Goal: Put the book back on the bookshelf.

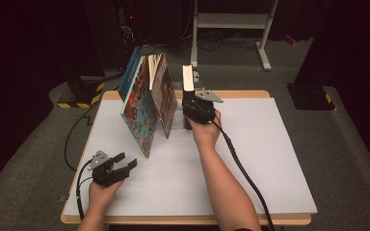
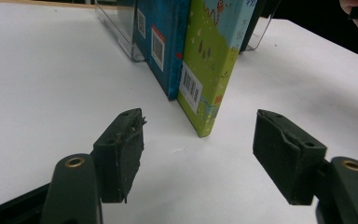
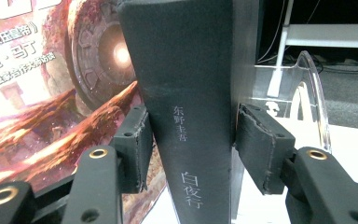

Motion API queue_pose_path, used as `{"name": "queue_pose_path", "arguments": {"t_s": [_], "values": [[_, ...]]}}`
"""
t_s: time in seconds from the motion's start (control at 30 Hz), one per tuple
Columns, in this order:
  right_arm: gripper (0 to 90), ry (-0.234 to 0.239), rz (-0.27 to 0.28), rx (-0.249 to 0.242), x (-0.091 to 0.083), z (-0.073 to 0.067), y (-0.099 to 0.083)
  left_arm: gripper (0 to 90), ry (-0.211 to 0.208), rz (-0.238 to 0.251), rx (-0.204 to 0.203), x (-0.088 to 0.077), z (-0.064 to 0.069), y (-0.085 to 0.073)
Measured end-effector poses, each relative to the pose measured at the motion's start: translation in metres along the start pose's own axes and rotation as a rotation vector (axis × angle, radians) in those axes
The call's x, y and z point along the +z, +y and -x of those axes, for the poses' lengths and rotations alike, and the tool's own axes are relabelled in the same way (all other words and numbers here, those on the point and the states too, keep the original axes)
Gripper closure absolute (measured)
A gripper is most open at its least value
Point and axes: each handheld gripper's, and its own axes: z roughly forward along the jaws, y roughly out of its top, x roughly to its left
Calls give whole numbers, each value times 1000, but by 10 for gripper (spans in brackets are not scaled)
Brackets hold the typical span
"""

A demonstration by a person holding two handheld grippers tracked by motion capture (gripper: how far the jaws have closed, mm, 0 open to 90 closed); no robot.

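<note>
Where the high view looks down on the desk (image 1: 270, 159), the right claw (image 1: 191, 108) clasps a black book (image 1: 188, 79) standing upright at the far edge, just right of the leaning books (image 1: 147, 103); the left claw (image 1: 124, 162) rests near the front left, jaws spread, well apart from them. Seen from the left gripper view, the left claw (image 2: 198, 156) is spread and holds nothing, with a green book (image 2: 209, 60) and a blue book (image 2: 161, 42) standing beyond it. Seen from the right gripper view, the right claw (image 3: 189, 151) pinches the black book (image 3: 186, 93) by its spine, pads on both sides, beside a clear bookend (image 3: 307, 93).
</note>
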Motion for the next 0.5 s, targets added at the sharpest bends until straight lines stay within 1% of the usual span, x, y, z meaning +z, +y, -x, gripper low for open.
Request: {"name": "queue_pose_path", "arguments": {"t_s": [0.13,0.23,0.3,0.37,0.43,0.5], "values": [[462,2,4,-2,0,0,-1,334,0,-3,-3,1,0,0],[457,0,3,-6,0,0,-1,332,0,-9,4,2,1,0],[444,3,0,0,-1,1,-2,332,2,-15,17,2,1,0],[378,13,5,10,-3,3,-3,325,6,-26,24,3,1,0],[337,17,21,1,-9,5,-5,301,3,-32,24,3,1,0],[304,31,8,-2,-14,7,-8,287,11,-31,28,3,1,0]]}}
